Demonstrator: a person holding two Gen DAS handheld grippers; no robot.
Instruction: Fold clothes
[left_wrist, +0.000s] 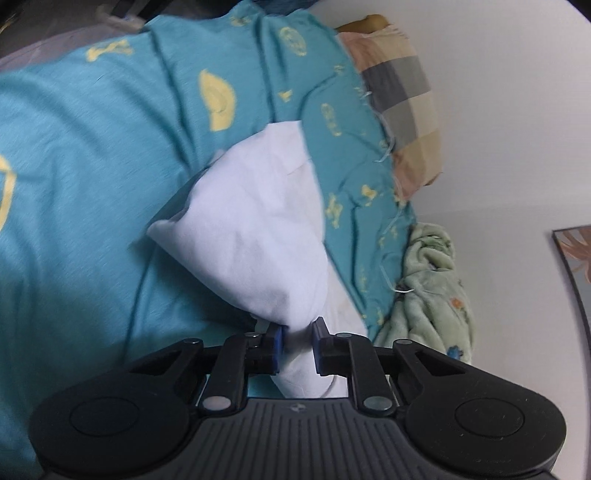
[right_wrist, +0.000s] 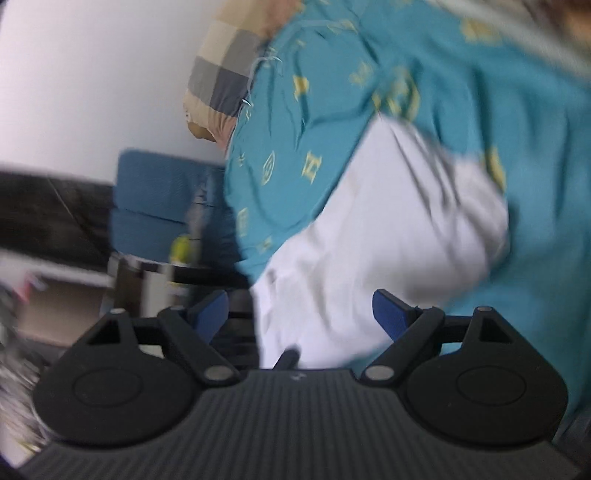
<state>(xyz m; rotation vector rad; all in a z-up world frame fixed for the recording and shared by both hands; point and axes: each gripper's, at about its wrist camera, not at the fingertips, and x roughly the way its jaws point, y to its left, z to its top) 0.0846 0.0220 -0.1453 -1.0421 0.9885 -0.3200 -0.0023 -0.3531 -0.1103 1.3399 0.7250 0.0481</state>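
A white garment (left_wrist: 251, 221) lies bunched on a teal bedsheet (left_wrist: 92, 184) printed with yellow motifs. In the left wrist view my left gripper (left_wrist: 298, 332) is shut on a gathered end of this garment, the blue pads pinching the cloth, which spreads out ahead over the bed. In the blurred right wrist view the white garment (right_wrist: 388, 229) lies on the teal sheet (right_wrist: 461, 92). My right gripper (right_wrist: 300, 306) stands open over its near edge, the cloth between the wide-apart blue fingers (right_wrist: 389, 310) and no pad pressing it.
A checked pillow (left_wrist: 402, 96) and a green fleece blanket (left_wrist: 432, 288) lie along the bed's edge by the white wall; a framed picture (left_wrist: 576, 266) hangs there. The right wrist view shows the pillow (right_wrist: 225, 70), a blue seat (right_wrist: 159, 199) and a dark table (right_wrist: 207, 275).
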